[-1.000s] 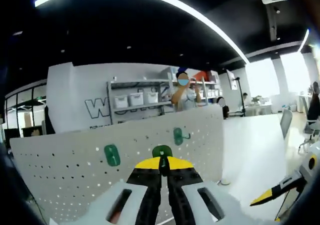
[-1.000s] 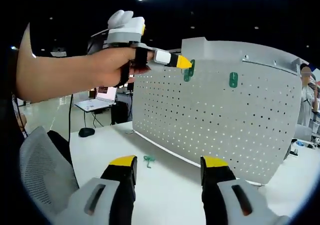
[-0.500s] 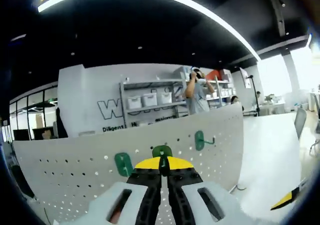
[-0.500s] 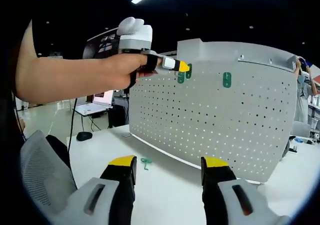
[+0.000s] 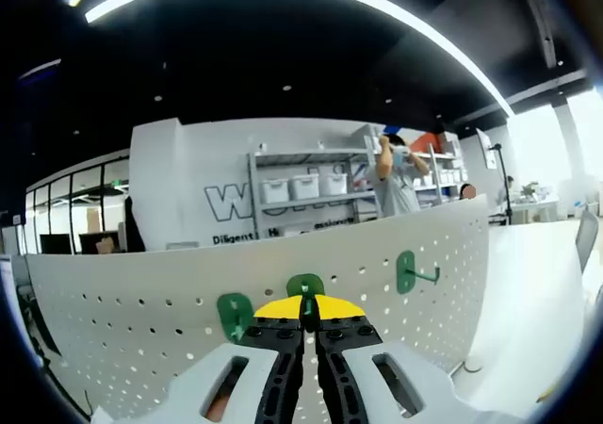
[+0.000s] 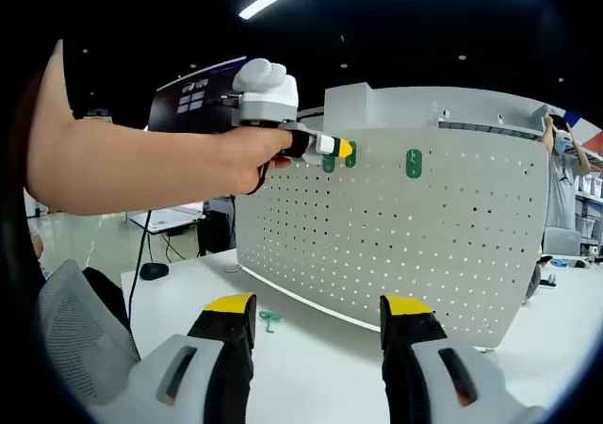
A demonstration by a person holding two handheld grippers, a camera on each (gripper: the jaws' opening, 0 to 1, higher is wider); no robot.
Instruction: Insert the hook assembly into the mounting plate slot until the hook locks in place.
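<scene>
Right gripper view, nearest first: the right gripper (image 6: 318,322) hangs low over the white table (image 6: 311,367), its yellow-tipped jaws spread wide and holding nothing. Just past them a small green hook (image 6: 269,320) lies on the table near the foot of the white pegboard (image 6: 424,245), which stands upright across it. Up by the board's top edge, a hand (image 6: 240,155) holds the left gripper (image 6: 344,148) against the perforated face, its tips at a green hook piece (image 6: 350,157); another green mount (image 6: 328,164) sits just beside it and a third (image 6: 413,163) farther along the same row. Left gripper view shows that gripper's jaws (image 5: 308,308) pressed together around the green hook piece (image 5: 305,287) at the board, with a green mount (image 5: 234,315) on one side and a pegged one (image 5: 407,271) on the other. Beyond the board's upper edge stand shelves with bins (image 5: 301,193) and a person (image 5: 396,179).
</scene>
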